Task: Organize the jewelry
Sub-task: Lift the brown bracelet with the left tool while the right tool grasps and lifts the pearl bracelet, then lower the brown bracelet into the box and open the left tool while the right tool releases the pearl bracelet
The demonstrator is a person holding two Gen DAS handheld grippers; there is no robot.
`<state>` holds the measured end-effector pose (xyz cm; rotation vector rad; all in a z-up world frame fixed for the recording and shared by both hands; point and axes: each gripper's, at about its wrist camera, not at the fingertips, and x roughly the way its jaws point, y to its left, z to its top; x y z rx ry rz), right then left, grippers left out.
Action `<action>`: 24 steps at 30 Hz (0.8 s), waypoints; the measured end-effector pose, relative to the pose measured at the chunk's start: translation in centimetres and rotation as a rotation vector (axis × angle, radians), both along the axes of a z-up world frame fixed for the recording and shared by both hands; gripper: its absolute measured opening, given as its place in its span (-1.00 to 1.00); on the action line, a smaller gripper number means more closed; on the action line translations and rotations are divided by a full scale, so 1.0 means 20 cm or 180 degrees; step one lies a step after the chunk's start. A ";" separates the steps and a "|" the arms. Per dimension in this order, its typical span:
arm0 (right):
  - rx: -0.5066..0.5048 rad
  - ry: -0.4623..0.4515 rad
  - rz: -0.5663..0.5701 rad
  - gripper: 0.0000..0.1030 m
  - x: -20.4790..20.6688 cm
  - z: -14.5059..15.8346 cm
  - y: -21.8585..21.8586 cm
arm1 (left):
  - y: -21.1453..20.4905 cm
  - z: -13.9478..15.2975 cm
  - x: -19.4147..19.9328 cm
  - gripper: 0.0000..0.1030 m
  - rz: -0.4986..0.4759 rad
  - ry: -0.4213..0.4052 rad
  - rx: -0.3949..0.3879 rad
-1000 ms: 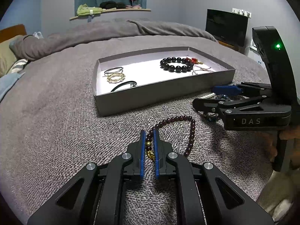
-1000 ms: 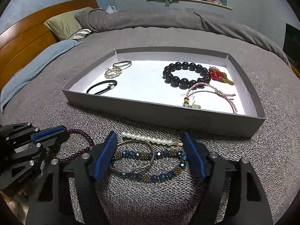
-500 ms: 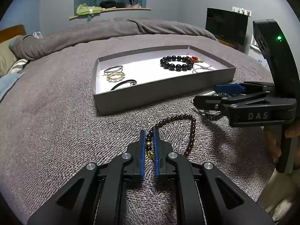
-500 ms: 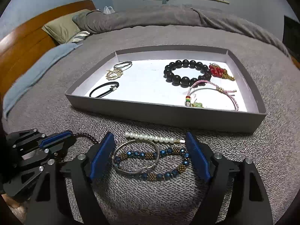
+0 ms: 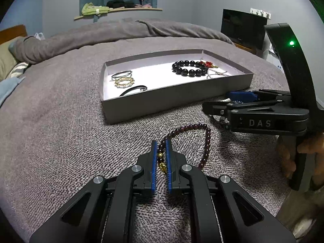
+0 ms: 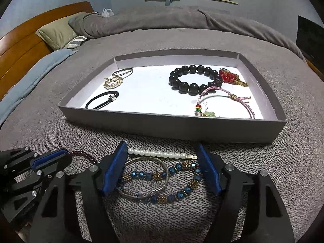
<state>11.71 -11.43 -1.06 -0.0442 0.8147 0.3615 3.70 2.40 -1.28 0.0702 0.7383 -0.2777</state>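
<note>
My left gripper (image 5: 161,143) is shut on a dark red bead bracelet (image 5: 206,139) that lies on the grey blanket. It shows at the left of the right wrist view (image 6: 48,158). My right gripper (image 6: 162,156) is open above a blue bead bracelet (image 6: 182,192), a silver bangle (image 6: 145,160) and a pearl hair clip (image 6: 158,153). It shows at the right of the left wrist view (image 5: 232,103). A grey tray (image 6: 172,123) ahead holds a black bead bracelet (image 6: 182,85), a pink cord bracelet (image 6: 222,90) and several other pieces.
The tray (image 5: 162,101) rests on the bed with a rumpled duvet (image 6: 182,20) behind it. Pillows (image 6: 58,32) and a wooden headboard (image 6: 22,50) stand at the left. A dark screen (image 5: 243,28) stands at the right.
My right gripper has lifted and drawn back a little from the tray. My left gripper has stayed shut on the dark red bracelet.
</note>
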 end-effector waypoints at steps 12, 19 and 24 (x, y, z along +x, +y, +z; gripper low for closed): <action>0.0253 -0.0279 0.0068 0.35 -0.10 0.16 -0.11 | 0.01 0.11 -0.07 -0.87 -0.0067 -0.0346 -0.0135; 0.0292 -0.0536 0.0000 0.35 -0.11 0.26 -0.19 | 0.04 0.24 -0.09 -0.87 -0.0055 -0.0568 -0.0205; 0.0269 -0.0644 -0.0097 0.35 -0.02 0.31 -0.25 | 0.05 0.35 -0.03 -0.87 -0.0093 -0.0694 -0.0205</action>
